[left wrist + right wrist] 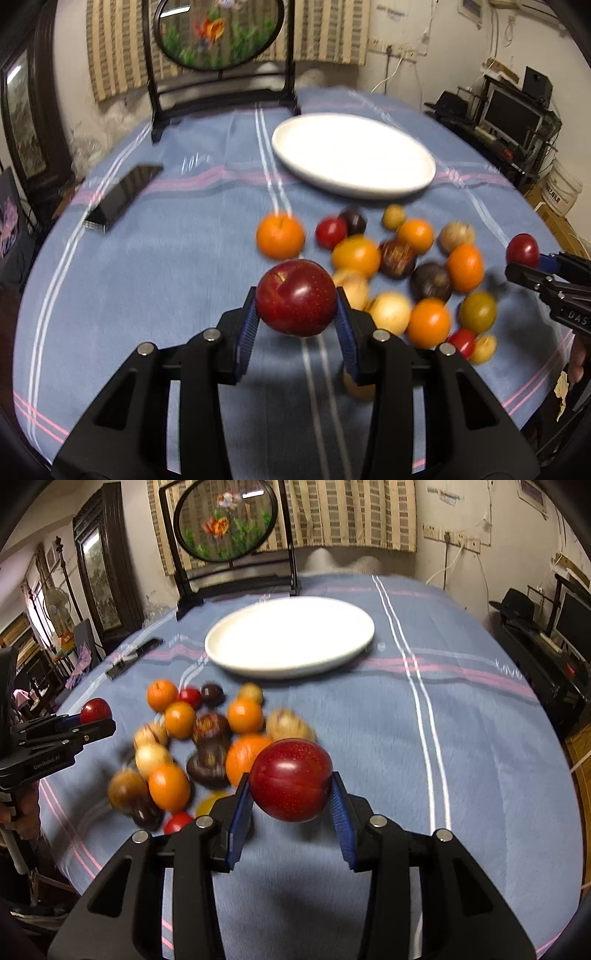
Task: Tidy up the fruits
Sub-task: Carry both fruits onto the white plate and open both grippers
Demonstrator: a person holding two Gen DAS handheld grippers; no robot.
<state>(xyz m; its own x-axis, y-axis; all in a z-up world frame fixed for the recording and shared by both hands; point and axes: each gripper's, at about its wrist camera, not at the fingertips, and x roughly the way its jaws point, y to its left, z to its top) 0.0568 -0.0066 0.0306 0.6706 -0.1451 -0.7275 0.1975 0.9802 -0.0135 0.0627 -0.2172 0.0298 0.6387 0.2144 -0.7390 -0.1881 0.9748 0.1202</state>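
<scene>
A: Item one, left gripper (297,314). We hold a red apple (296,297) between its blue pads (246,325), jaws closed on the fruit, lifted clear of the cloth (147,295) on the near side of the plate (354,157).

B: Item two, right gripper (291,797). Same entry: closed on a second red apple (290,778), carried above the cloth, near side of the plate and a little right of the pile (199,746).

A: Item three, plate. White, shallow, bare; nothing on it that we can see.

B: Item four, pile. Oranges, small red fruits, dark purple ones, pale yellowish ones, loose on the cloth just short of the plate's near rim. Blur keeps us from naming each kind.

A: Item five, phone (122,197). Dark slab well left of the plate. Not ours to sort.

B: Step in hand, as we judge it: carry. Both apples picked, neither yet set down.

A: Next move, as we judge it: bring both grippers forward over the pile to the plate, lower until the apples rest inside the rim, then ease the jaws apart. We keep the two apart so they do not knock, and place them away from the rim, since round fruit may roll.
</scene>
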